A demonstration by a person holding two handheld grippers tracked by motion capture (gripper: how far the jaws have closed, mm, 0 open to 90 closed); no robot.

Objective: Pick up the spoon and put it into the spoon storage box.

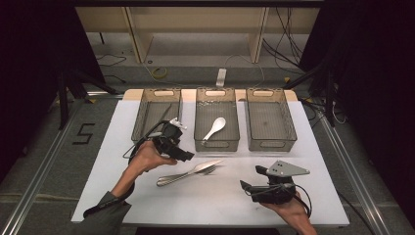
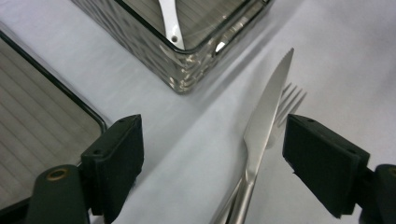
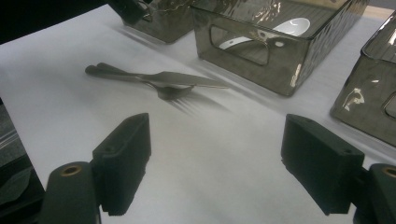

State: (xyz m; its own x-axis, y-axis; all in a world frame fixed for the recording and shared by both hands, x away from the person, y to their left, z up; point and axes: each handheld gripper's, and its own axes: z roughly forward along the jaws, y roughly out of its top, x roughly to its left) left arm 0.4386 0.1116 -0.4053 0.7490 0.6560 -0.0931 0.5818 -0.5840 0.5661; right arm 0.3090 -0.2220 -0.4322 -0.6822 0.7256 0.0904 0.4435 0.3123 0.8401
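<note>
On a white table (image 1: 122, 161) sat three smoked-plastic bins in a row along the far side: a left bin (image 1: 142, 120), a middle bin (image 1: 234, 128) and a right bin (image 1: 289, 128), each with a handle slot at its far end. Beyond the table lay a grey floor (image 1: 44, 147) with cables and a taped mark. A person's forearms came in from the near edge, one gripper in each hand.

Over the near end of the left bin hung the left gripper (image 1: 182, 154), held in the left hand (image 1: 149, 157), its jaws pointing toward the middle of the table. They stood wide apart and gripped nothing; in the left gripper view the knife (image 2: 264, 126) lay on the table between them, nearer the right jaw, touching neither pad. The right gripper (image 1: 252, 182), a grey three-cornered plate on top, sat low over the near right part of the table in the right hand (image 1: 288, 208). Its jaws were spread too, with bare table between them in the right gripper view.

The knife and a fork (image 1: 208, 171) lay together on the table near the middle bin's near end, between the two grippers. The knife rested across the fork, their handles side by side and pointing left and toward the person, the blade tip and tines pointing right. A white spoon (image 1: 215, 127) lay inside the middle bin, bowl toward the far end.
</note>
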